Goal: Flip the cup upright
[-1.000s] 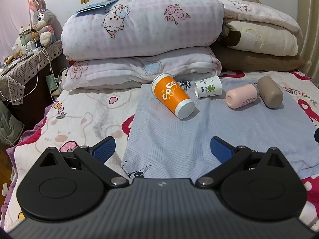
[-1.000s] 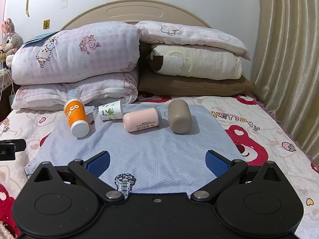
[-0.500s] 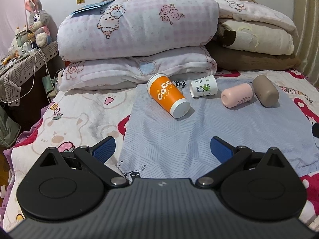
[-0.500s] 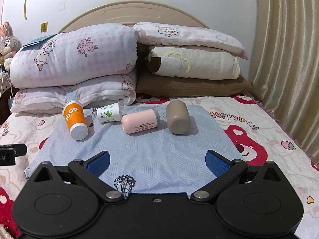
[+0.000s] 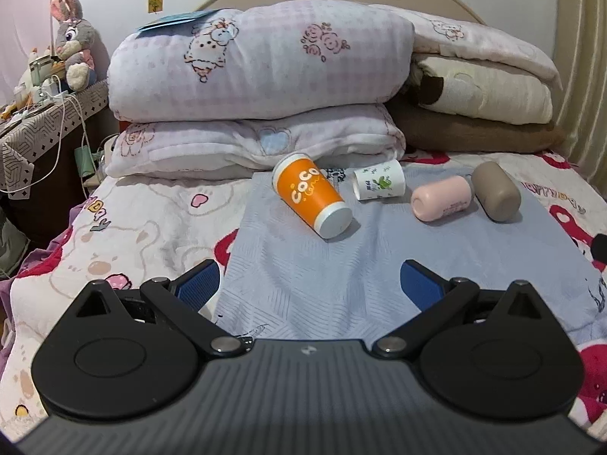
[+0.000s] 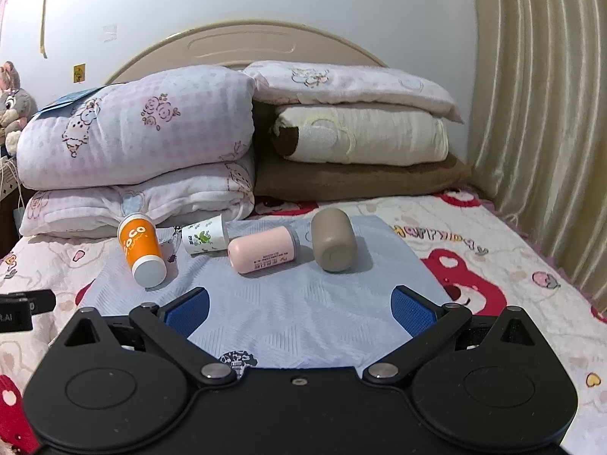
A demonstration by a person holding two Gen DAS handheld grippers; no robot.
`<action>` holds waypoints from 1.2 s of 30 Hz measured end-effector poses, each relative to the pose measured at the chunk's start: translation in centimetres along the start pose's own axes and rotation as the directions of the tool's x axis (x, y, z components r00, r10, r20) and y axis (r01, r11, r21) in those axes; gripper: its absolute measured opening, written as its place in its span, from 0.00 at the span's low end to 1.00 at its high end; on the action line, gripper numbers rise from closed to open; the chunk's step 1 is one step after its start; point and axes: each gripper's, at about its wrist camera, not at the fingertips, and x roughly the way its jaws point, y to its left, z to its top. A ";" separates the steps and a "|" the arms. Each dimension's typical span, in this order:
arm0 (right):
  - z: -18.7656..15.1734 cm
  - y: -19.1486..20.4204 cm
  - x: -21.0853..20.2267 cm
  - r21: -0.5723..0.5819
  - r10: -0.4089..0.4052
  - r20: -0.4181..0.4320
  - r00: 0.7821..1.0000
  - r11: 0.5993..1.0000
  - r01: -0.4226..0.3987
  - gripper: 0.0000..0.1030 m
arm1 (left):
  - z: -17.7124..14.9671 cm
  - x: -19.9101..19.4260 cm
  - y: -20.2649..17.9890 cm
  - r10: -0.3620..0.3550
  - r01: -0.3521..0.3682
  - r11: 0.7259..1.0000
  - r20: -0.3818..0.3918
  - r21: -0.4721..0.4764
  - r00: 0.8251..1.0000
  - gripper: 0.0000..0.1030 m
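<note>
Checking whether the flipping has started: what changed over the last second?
Only the cameras shifted slightly. Both the left hand-held gripper and the right hand-held gripper remain open and empty. The orange cup, white cup, pink cup and brown cup stayed on their sides.

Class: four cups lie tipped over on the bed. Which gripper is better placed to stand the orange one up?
Probably the left gripper: open, with the orange cup almost straight ahead. From the right gripper it lies far left.
</note>
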 end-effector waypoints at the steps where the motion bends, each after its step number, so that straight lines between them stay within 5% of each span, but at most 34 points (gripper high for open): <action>1: -0.1 0.2 0.0 -0.009 -0.007 0.002 1.000 1.000 0.007 1.00 | 0.0 0.1 0.1 0.004 -0.004 1.000 0.000 0.001 1.000 1.00; 36: -0.3 0.3 0.3 -0.017 -0.032 -0.011 0.999 0.999 0.032 1.00 | -0.7 0.6 -0.1 0.001 -0.001 1.000 0.009 0.009 1.000 1.00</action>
